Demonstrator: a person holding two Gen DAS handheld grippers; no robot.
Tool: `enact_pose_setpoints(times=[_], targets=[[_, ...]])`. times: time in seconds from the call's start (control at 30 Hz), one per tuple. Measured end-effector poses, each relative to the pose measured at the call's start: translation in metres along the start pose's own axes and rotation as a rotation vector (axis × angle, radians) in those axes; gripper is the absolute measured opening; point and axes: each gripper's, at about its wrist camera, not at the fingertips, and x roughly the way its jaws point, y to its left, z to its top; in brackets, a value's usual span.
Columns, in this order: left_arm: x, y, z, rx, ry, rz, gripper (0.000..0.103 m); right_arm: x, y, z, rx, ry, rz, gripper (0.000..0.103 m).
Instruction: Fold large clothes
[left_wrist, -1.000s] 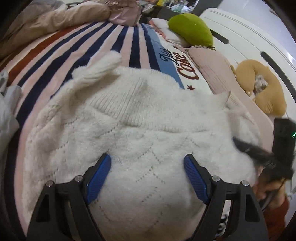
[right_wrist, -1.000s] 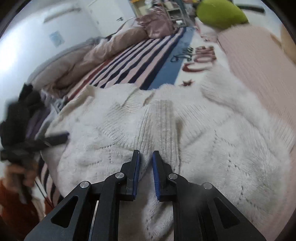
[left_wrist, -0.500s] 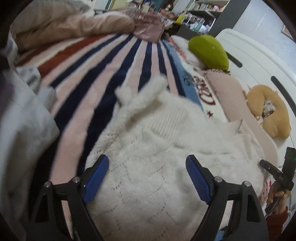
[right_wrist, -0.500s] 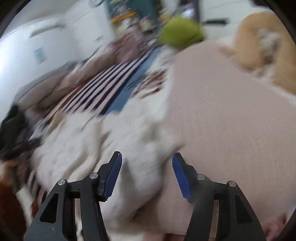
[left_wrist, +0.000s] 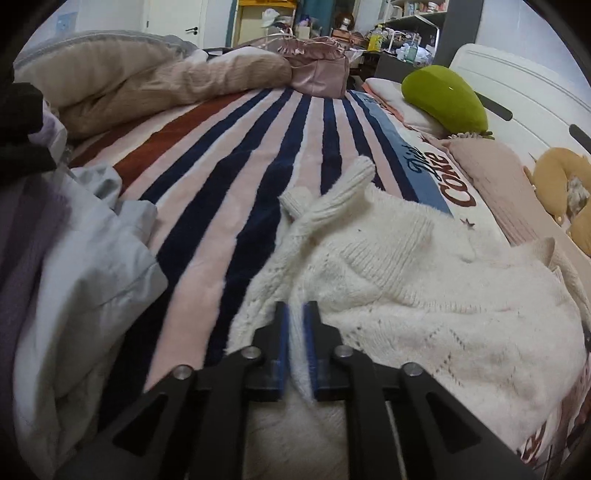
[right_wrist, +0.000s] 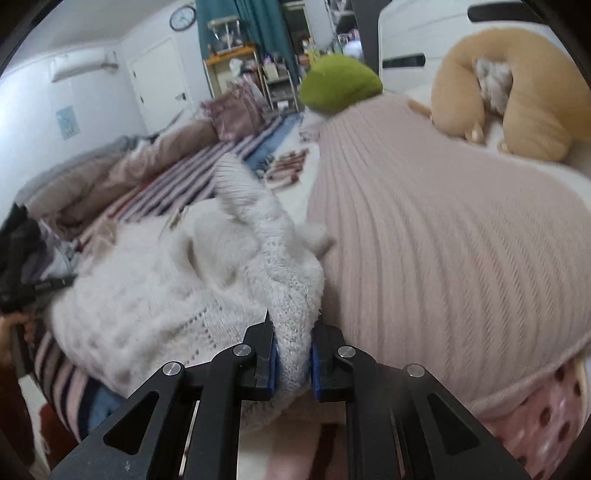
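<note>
A cream knitted sweater (left_wrist: 424, 288) lies bunched on a striped blanket (left_wrist: 229, 173) on the bed, its two ribbed sleeve ends pointing away. My left gripper (left_wrist: 295, 325) is shut on the sweater's left edge, with knit pinched between the blue pads. The sweater shows in the right wrist view (right_wrist: 177, 288) too. My right gripper (right_wrist: 293, 350) is shut on its right edge, a thick fold between the pads, right beside a pink ribbed pillow (right_wrist: 443, 236).
A heap of grey and purple clothes (left_wrist: 62, 266) lies at the left. A beige duvet (left_wrist: 147, 85), a green cushion (left_wrist: 443, 99) and a tan neck pillow (right_wrist: 517, 99) lie further back. A white headboard (left_wrist: 524, 99) stands at the right.
Both grippers were open half a second ago and have closed on the sweater's edges, left on the left side, right on the right side next to the pink pillow.
</note>
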Motion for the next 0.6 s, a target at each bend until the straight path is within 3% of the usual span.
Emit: enact_pose_setpoints(times=[0.07,0.13,0.17,0.23,0.33,0.37,0.4,0.47,0.53,0.6], targets=[[-0.006,0.004,0.000,-0.030,-0.003,-0.050,0.034,-0.004,0.004,-0.003,-0.004,-0.017,-0.002,0.017],[-0.024,0.008,-0.002,-0.050,-0.023,-0.131,0.063,-0.017,0.010,0.002,-0.007,-0.017,-0.001,0.028],[-0.036,0.011,-0.008,-0.059,-0.044,-0.167,0.068,-0.017,0.010,0.002,-0.007,-0.017,-0.001,0.035],[-0.060,0.015,-0.019,-0.089,-0.069,-0.206,0.088,-0.039,0.015,0.003,-0.008,-0.067,0.037,0.035],[-0.085,0.027,-0.050,-0.189,-0.058,-0.306,0.097,-0.058,0.041,0.004,-0.005,-0.124,0.178,0.035],[-0.087,0.029,-0.061,-0.219,-0.045,-0.329,0.097,-0.059,0.069,0.002,-0.039,-0.127,0.269,0.031],[-0.087,0.029,-0.074,-0.249,-0.024,-0.349,0.097,-0.059,0.069,0.002,-0.039,-0.127,0.269,0.024],[-0.078,0.029,-0.095,-0.285,0.015,-0.386,0.098,-0.049,0.100,-0.002,-0.073,-0.089,0.370,0.013],[-0.063,0.026,-0.107,-0.307,0.057,-0.416,0.097,-0.025,0.133,-0.005,-0.101,-0.026,0.466,0.011],[-0.047,0.023,-0.110,-0.346,0.051,-0.428,0.097,0.001,0.155,-0.007,-0.113,0.016,0.470,0.011]])
